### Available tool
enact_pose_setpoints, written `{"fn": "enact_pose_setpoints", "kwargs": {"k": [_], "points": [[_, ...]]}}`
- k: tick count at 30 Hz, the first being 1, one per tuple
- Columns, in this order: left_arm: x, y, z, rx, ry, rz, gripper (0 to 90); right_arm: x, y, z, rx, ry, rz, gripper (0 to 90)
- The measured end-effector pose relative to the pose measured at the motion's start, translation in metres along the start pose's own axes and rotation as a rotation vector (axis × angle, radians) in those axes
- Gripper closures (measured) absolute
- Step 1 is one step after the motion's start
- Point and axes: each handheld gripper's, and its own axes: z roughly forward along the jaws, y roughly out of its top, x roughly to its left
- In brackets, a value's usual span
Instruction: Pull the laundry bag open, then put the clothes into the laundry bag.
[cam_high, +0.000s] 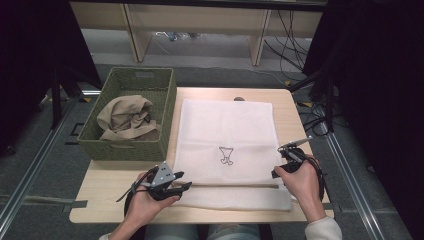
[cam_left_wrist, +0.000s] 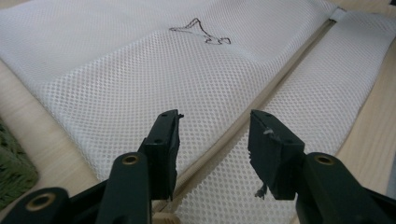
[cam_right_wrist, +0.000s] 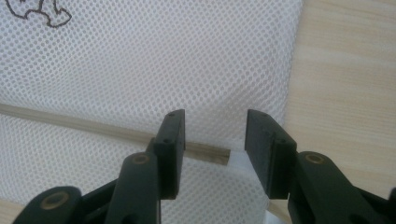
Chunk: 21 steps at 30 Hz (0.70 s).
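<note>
Hovering at the mesh bag (cam_high: 227, 150), left claw (cam_high: 184, 181) and right claw (cam_high: 291, 148) both spread, gripping nothing. Zipper (cam_left_wrist: 261, 100) looks closed; clothes (cam_high: 125, 117) wait in basket (cam_high: 167, 107), loading all ahead.

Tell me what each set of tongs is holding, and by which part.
Nothing is held. The left tongs and right tongs both stand open above the white mesh laundry bag, near its beige zipper.

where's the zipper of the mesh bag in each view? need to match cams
High view: zipper runs level across the bag's near part, between the two grippers.
Left gripper view: diagonal from bottom centre to upper right.
Right gripper view: level band from left edge, ending between the jaws.
Shared landmark: drawn outline.
</note>
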Motion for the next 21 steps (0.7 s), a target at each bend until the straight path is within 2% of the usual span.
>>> {"fn": "enact_pose_setpoints", "kwargs": {"k": [1, 2, 3, 4, 5, 6, 7, 8, 10, 11, 12, 13, 15, 16, 17, 18, 19, 20, 21], "points": [[0.002, 0.0, -0.001, -0.014, -0.003, 0.009, 52.0, 0.001, 0.001, 0.0, 0.005, -0.005, 0.01, 58.9], [0.002, 0.0, -0.001, -0.029, 0.003, -0.001, 51.2, 0.001, 0.001, 0.0, 0.001, 0.001, 0.012, 58.9], [0.003, 0.001, -0.002, -0.043, 0.001, 0.013, 50.4, 0.001, 0.001, -0.001, -0.003, 0.003, -0.005, 58.8], [0.004, 0.001, -0.003, -0.048, 0.006, 0.012, 49.4, 0.004, 0.001, -0.001, 0.005, -0.005, 0.026, 58.8], [0.004, 0.0, -0.003, -0.05, 0.008, -0.001, 48.6, 0.003, 0.002, 0.0, -0.006, 0.001, -0.005, 58.6], [0.006, 0.001, -0.003, -0.052, 0.003, 0.027, 47.7, 0.004, 0.002, 0.0, -0.006, 0.006, -0.013, 58.2], [0.006, 0.001, -0.004, -0.056, 0.008, 0.022, 47.5, 0.007, 0.001, 0.0, -0.004, 0.009, -0.005, 57.8], [0.006, 0.002, -0.004, -0.059, 0.008, 0.025, 47.3, 0.006, 0.002, 0.0, -0.021, 0.021, -0.035, 57.7], [0.006, 0.002, -0.004, -0.067, 0.007, -0.001, 45.9, 0.011, 0.002, 0.001, -0.014, 0.026, -0.045, 57.6], [0.008, 0.002, -0.004, -0.073, 0.009, 0.021, 45.2, 0.012, 0.002, 0.002, -0.014, 0.029, -0.059, 57.6], [0.008, 0.003, -0.003, -0.077, 0.01, 0.018, 43.8, 0.015, 0.003, 0.003, -0.012, 0.041, -0.07, 57.4], [0.007, 0.002, -0.003, -0.082, 0.01, -0.006, 42.8, 0.017, 0.003, 0.004, -0.012, 0.041, -0.076, 57.2], [0.011, 0.004, -0.003, -0.091, 0.012, 0.011, 40.7, 0.025, 0.003, 0.005, -0.002, 0.063, -0.089, 56.0], [0.011, 0.005, -0.002, -0.097, 0.014, -0.021, 40.0, 0.028, 0.004, 0.007, 0.0, 0.062, -0.102, 55.7], [0.013, 0.007, -0.002, -0.101, 0.015, -0.021, 39.2, 0.031, 0.005, 0.009, -0.003, 0.066, -0.139, 55.3], [0.013, 0.009, -0.003, -0.102, 0.024, -0.022, 38.3, 0.037, 0.006, 0.011, 0.007, 0.079, -0.152, 55.0], [0.013, 0.009, -0.003, -0.102, 0.024, -0.022, 37.7, 0.037, 0.006, 0.011, 0.007, 0.079, -0.152, 55.0], [0.015, 0.013, -0.003, -0.112, 0.039, -0.018, 37.7, 0.039, 0.007, 0.013, 0.0, 0.081, -0.2, 54.7], [0.016, 0.015, -0.005, -0.112, 0.048, -0.012, 37.9, 0.052, 0.009, 0.017, 0.009, 0.092, -0.257, 54.0]]}}
